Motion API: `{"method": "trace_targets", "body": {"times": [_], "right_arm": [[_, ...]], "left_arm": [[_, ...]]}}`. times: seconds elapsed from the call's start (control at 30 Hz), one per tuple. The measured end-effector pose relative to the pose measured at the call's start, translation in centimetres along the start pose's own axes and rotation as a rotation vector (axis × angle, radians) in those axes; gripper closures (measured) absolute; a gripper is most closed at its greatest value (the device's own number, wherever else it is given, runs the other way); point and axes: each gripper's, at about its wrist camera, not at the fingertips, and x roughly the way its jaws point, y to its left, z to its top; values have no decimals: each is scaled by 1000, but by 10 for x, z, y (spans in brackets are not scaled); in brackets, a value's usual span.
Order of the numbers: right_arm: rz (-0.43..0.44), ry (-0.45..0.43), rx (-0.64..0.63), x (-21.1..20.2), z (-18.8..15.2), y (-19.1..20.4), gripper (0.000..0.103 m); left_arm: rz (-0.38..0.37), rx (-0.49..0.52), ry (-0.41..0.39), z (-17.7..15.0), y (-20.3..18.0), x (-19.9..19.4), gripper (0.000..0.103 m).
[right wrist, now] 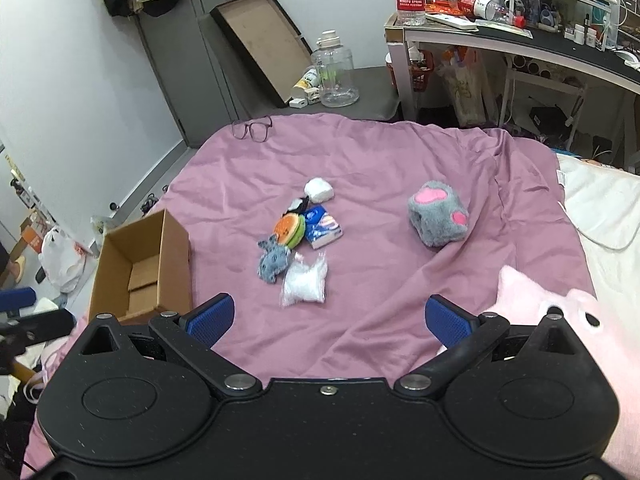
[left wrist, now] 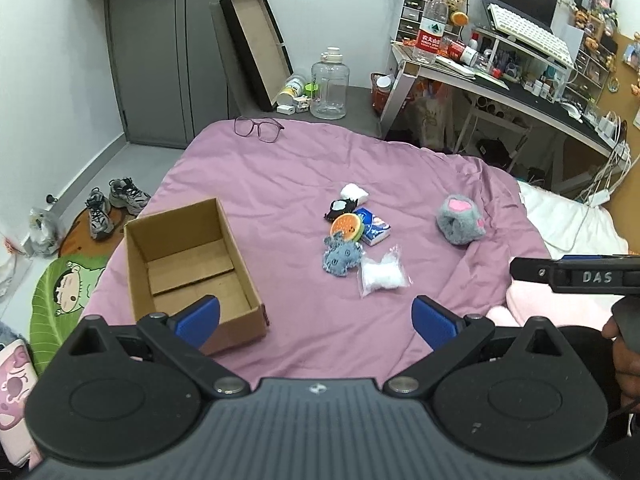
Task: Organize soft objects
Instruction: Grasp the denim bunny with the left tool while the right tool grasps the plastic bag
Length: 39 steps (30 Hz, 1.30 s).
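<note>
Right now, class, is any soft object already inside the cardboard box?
No: the cardboard box shows only its bare floor, while the grey plush cube and the other soft items lie on the purple blanket.

On the pink bed cover in front of me, an open cardboard box [left wrist: 192,264] sits empty to my left. At centre, a cluster touches: a white bundle [left wrist: 354,193], a black-and-white piece [left wrist: 340,209], an orange-and-green round plush [left wrist: 349,230], a blue tissue pack [left wrist: 374,226], a blue-grey plush [left wrist: 341,258] and a clear bag of white stuffing [left wrist: 382,274]. A grey paw plush [left wrist: 460,220] lies apart, right.
</note>
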Motion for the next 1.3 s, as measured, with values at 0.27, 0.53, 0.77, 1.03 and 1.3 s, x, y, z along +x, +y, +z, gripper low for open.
{"method": "trace_targets", "body": {"times": [0.27,0.53,0.77,1.03,1.3], "right_arm": [[13,48,-5,36,15,7,0],[51,92,25,82,20,-1,8],[82,177,80,130,23,-12,26],[114,271,122,184,20,-13,36],[126,336,160,224,22,-16,47]], "left_arm": [[-60,20,15,21,8,37,3],[-125,9,56,37,15,102,4],[-195,-2,126,45,14,167,7],[-221,-11,209,39,12,240,17],[-239,-63,267,35,13,287,25]]}}
